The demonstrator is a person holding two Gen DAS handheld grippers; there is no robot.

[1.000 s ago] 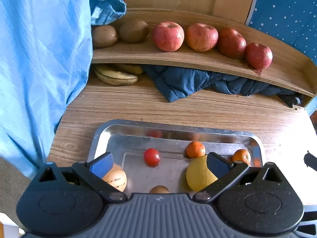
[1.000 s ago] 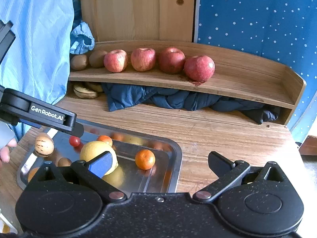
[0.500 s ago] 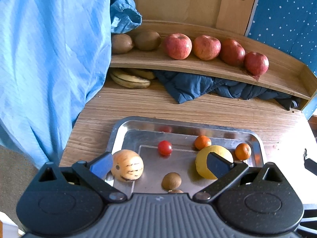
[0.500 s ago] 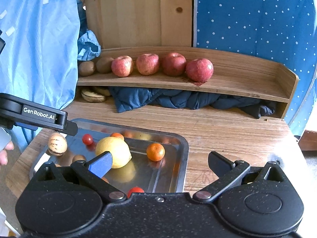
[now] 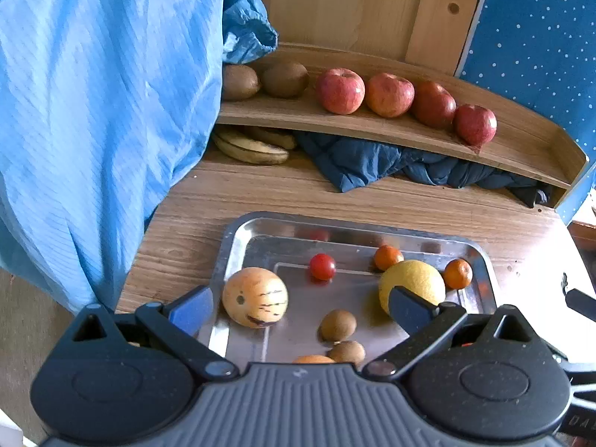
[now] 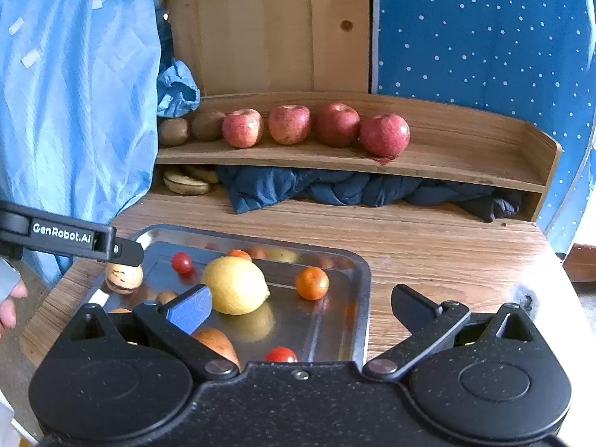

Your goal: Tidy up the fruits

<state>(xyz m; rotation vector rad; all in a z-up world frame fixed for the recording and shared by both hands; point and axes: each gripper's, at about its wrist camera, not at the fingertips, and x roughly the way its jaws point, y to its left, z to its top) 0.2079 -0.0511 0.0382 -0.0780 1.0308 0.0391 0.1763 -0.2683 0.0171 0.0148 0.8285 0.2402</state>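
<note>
A steel tray [image 5: 231, 238] [image 6: 363, 279] on the wooden table holds a yellow lemon [image 5: 413, 283] [image 6: 234, 285], a striped tan melon [image 5: 255, 296] [image 6: 123, 277], cherry tomatoes [image 5: 322, 266] [image 6: 181, 262], small oranges [image 5: 457, 273] [image 6: 312, 282] and brown kiwis [image 5: 338, 324]. My left gripper [image 5: 298, 307] hangs open above the tray's near side, empty. My right gripper [image 6: 300, 303] is open too, empty, over the tray's right part. On the shelf [image 5: 409, 132] [image 6: 447, 160] stand two kiwis [image 5: 285, 79] [image 6: 173, 131] and a row of red apples [image 5: 389, 94] [image 6: 288, 124].
Blue cloth [image 5: 93, 111] [image 6: 74, 93] hangs at the left. A dark blue bundle [image 5: 372, 164] [image 6: 335, 186] and bananas [image 5: 253, 149] [image 6: 186, 184] lie under the shelf. A hand [image 6: 9, 303] shows at the left edge. Bare table [image 6: 447, 246] lies right of the tray.
Both grippers have drawn back and up from the tray, so more of the tray's fruit shows. Both stayed open and empty.
</note>
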